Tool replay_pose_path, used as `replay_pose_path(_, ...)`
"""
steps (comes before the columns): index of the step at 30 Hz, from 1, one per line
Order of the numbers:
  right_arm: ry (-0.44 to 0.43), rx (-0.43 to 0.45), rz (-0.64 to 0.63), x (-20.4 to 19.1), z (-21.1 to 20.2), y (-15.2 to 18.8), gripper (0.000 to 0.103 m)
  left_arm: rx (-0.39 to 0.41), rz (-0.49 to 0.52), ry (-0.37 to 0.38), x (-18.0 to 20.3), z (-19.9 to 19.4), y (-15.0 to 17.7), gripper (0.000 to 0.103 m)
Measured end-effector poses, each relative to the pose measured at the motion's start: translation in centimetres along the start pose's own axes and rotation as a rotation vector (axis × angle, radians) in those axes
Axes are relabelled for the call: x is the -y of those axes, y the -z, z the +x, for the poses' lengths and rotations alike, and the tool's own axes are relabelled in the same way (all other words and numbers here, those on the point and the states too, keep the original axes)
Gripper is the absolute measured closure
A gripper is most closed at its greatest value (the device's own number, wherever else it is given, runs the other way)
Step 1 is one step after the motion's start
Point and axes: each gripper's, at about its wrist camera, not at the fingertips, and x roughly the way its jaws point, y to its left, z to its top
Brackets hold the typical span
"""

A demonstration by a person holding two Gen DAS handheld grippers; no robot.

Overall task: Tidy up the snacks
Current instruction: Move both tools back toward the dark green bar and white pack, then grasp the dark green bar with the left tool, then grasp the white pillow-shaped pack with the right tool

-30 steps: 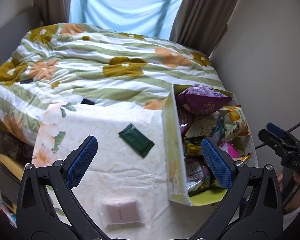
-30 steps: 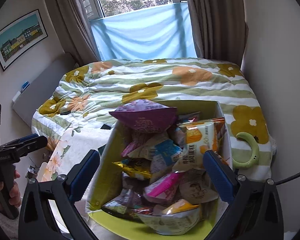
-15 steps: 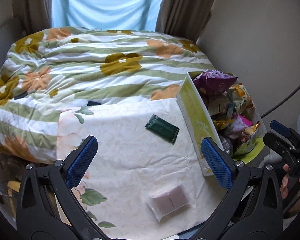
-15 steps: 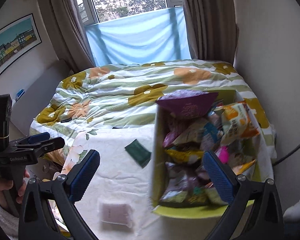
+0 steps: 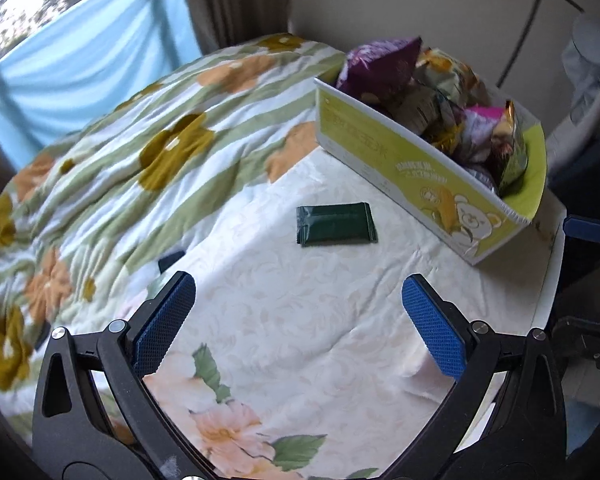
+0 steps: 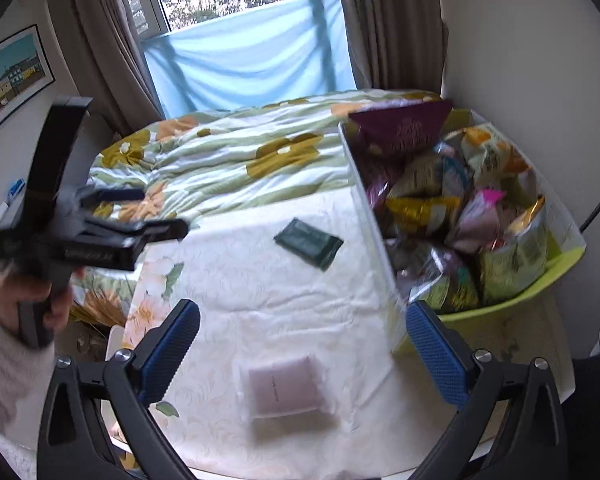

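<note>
A dark green snack packet (image 5: pixel 336 225) (image 6: pixel 309 243) lies flat on the white floral cloth (image 5: pixel 300 320) (image 6: pixel 268 296). A pale pink wrapped packet (image 6: pixel 283 385) rests nearer the front edge; in the left wrist view only its corner (image 5: pixel 424 376) shows behind a finger. A lime-green box (image 5: pixel 420 184) (image 6: pixel 496 308) stuffed with several snack bags stands at the right. My left gripper (image 5: pixel 298 326) is open and empty, hovering short of the green packet. My right gripper (image 6: pixel 302 344) is open and empty, just above the pink packet. The left gripper (image 6: pixel 100 224) also shows at the left in the right wrist view, held by a hand (image 6: pixel 40 304).
A flowered green-striped quilt (image 5: pixel 120 140) (image 6: pixel 228 156) covers the bed behind the cloth. A small dark object (image 5: pixel 171 261) lies at the cloth's left edge. Curtains and a blue sheet (image 6: pixel 252 60) hang at the window. The wall (image 6: pixel 520 60) runs close on the right.
Both cameras have swung left, so the box has slid to the right of each view. The left gripper has come closer to the green packet, the right gripper closer over the pink packet.
</note>
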Motion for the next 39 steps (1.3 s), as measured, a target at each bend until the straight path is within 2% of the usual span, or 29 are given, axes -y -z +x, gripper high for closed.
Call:
replay_pose_path(6, -0.021, -0.072, 0.005, -0.6, 3.1, 3.2, 0.000, -0.081, 0.268, 0.064, 2.1, 7.2, -2.4, 0.001)
replay_pose_path(9, -0.027, -0.118, -0.001, -1.0, 4.8, 4.9, 0.000, -0.160, 0.402, 0.070, 3.1, 11.4, -2.9, 0.001)
replay_pose_path(12, -0.013, -0.152, -0.039, -1.9, 6.2, 6.7, 0.000, -0.192, 0.521, 0.061, 3.7, 14.2, -2.9, 0.001)
replay_pose_path(17, 0.008, -0.185, -0.065, -2.7, 8.0, 8.9, 0.000, -0.228, 0.671, 0.066, 4.5, 17.5, -3.8, 0.001)
replay_pose_path(22, 0.014, -0.196, -0.062, -2.6, 9.1, 9.7, 0.000, -0.238, 0.809, 0.104, 5.8, 19.4, -4.8, 0.002)
replay_pose_path(25, 0.017, -0.215, -0.078, -2.8, 9.7, 10.0, 0.000, -0.276, 0.893, 0.128, 6.5, 20.5, -4.7, 0.010)
replay_pose_path(28, 0.025, -0.228, -0.099, -3.0, 10.1, 10.4, 0.000, -0.310, 0.909, 0.179, 6.3, 21.0, -5.3, 0.014)
replay_pose_path(31, 0.015, -0.233, -0.106, -3.0, 10.4, 10.6, 0.000, -0.356, 0.869, 0.243, 5.6, 21.5, -5.8, 0.022)
replay_pose_path(33, 0.014, -0.236, -0.108, -2.9, 10.7, 10.7, 0.000, -0.385, 0.827, 0.294, 5.0, 21.6, -6.1, 0.039)
replay_pose_path(34, 0.014, -0.238, -0.109, -2.9, 10.8, 10.7, 0.000, -0.391, 0.813, 0.311, 4.8, 21.7, -6.1, 0.042)
replay_pose_path(36, 0.014, -0.237, -0.113, -2.7, 10.9, 10.8, 0.000, -0.375, 0.817, 0.315, 4.9, 21.2, -5.7, 0.053)
replay_pose_path(39, 0.017, -0.230, -0.133, -2.8, 11.0, 10.8, 0.000, -0.364, 0.812, 0.300, 5.1, 20.8, -5.3, 0.058)
